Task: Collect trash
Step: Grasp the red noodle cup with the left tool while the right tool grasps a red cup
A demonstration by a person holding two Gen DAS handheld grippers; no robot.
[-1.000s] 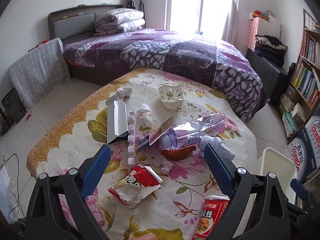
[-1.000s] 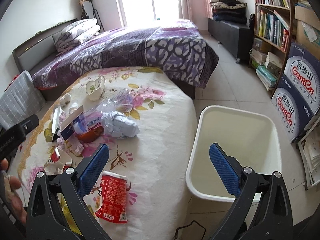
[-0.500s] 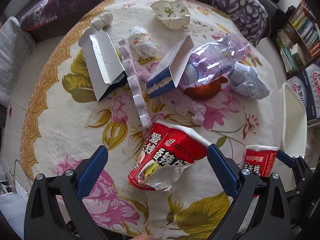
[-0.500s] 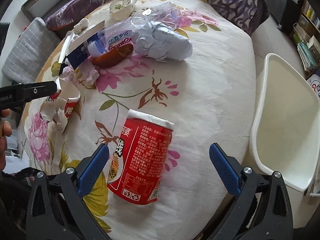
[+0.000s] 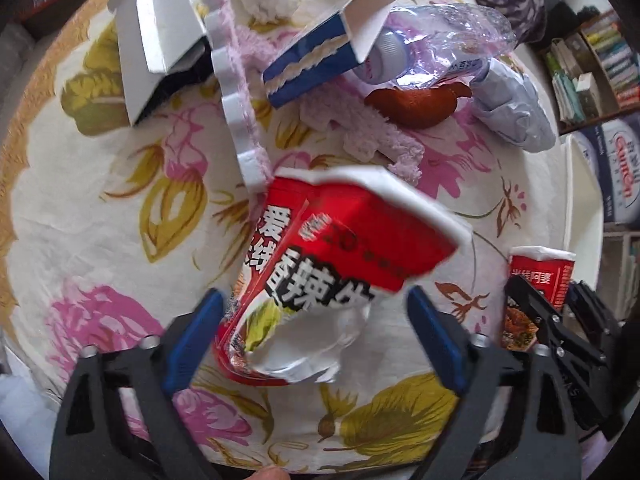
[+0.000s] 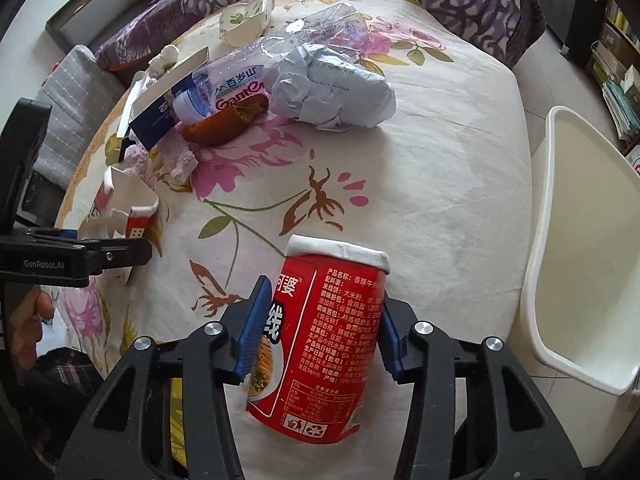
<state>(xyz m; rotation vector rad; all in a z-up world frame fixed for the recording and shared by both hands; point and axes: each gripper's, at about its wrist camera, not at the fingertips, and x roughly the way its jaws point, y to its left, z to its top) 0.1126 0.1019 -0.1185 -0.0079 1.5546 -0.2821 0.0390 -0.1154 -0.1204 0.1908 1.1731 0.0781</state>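
Note:
Trash lies on a floral tablecloth (image 6: 440,184). My left gripper (image 5: 316,320) is open, its blue pads on either side of a torn red noodle cup (image 5: 332,264) lying on the cloth. My right gripper (image 6: 324,320) has closed on a red noodle cup (image 6: 328,344) lying on its side; both pads touch its walls. That cup also shows in the left wrist view (image 5: 540,276), and the torn cup in the right wrist view (image 6: 128,212). A white bin (image 6: 576,248) stands to the right of the table.
Further back lie a crushed plastic bottle (image 6: 248,80), crumpled grey paper (image 6: 332,88), a brown peel (image 6: 224,120), a blue-and-white box (image 5: 320,60), an open white carton (image 5: 160,40) and pink foam strips (image 5: 240,120). A bookshelf (image 5: 592,64) stands right.
Both grippers dropped low over the table. The left one moved around the torn cup, still open. The right one closed from wide open onto the red cup.

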